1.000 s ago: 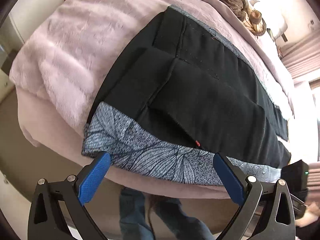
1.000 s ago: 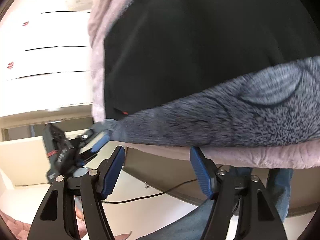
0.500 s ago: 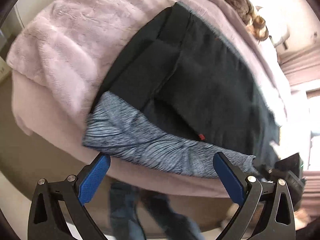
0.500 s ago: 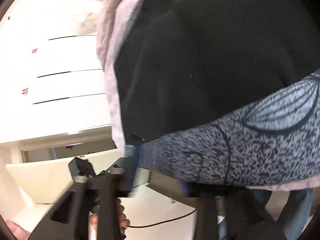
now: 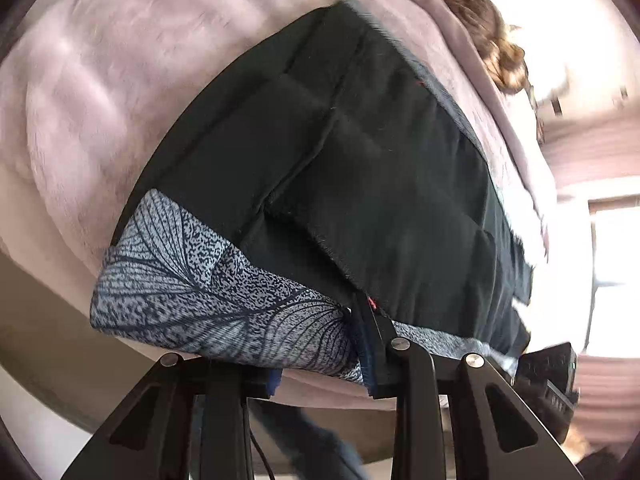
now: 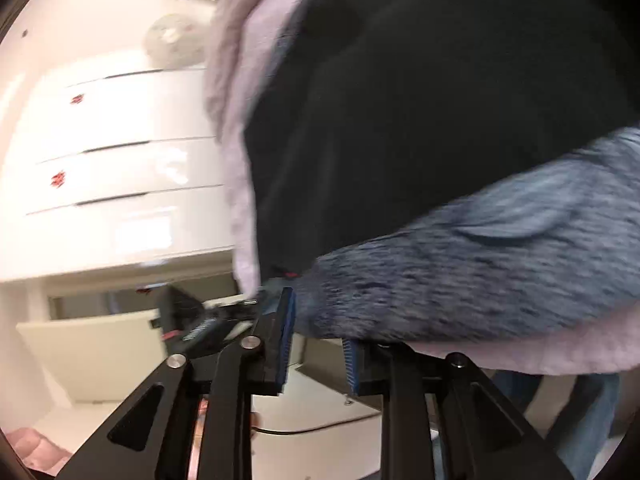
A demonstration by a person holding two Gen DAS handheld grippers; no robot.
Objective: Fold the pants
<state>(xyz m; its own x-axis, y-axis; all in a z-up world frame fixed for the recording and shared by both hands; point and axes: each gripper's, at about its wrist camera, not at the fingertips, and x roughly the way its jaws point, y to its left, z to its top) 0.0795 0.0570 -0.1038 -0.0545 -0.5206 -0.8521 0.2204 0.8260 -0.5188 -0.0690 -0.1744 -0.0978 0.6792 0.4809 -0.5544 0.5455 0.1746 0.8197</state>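
Observation:
Black pants (image 5: pixel 380 184) with a grey-blue leaf-patterned waistband (image 5: pixel 192 280) lie flat on a pink fuzzy blanket (image 5: pixel 120 92), with the waistband at the bed's near edge. My left gripper (image 5: pixel 320 356) is shut on the waistband near a small red tag; the cloth covers its left pad. In the right wrist view the waistband (image 6: pixel 460 276) is blurred. Its end sits between the tips of my right gripper (image 6: pixel 316 332), whose jaws are narrow and opening slightly. Each gripper shows in the other's view, the right gripper (image 5: pixel 548 376) and the left gripper (image 6: pixel 192 320).
The bed's side panel (image 5: pixel 52 340) drops below the blanket. A person's jeans (image 6: pixel 588 420) stand close under the edge. A brown curly thing (image 5: pixel 492 48) lies at the bed's far end. White drawers (image 6: pixel 120 160) and a floor cable (image 6: pixel 312 430) lie to the left.
My left jaws, wide open a second ago, have closed on the waistband. My right jaws have narrowed around the waistband's end, and that view has shifted and blurred.

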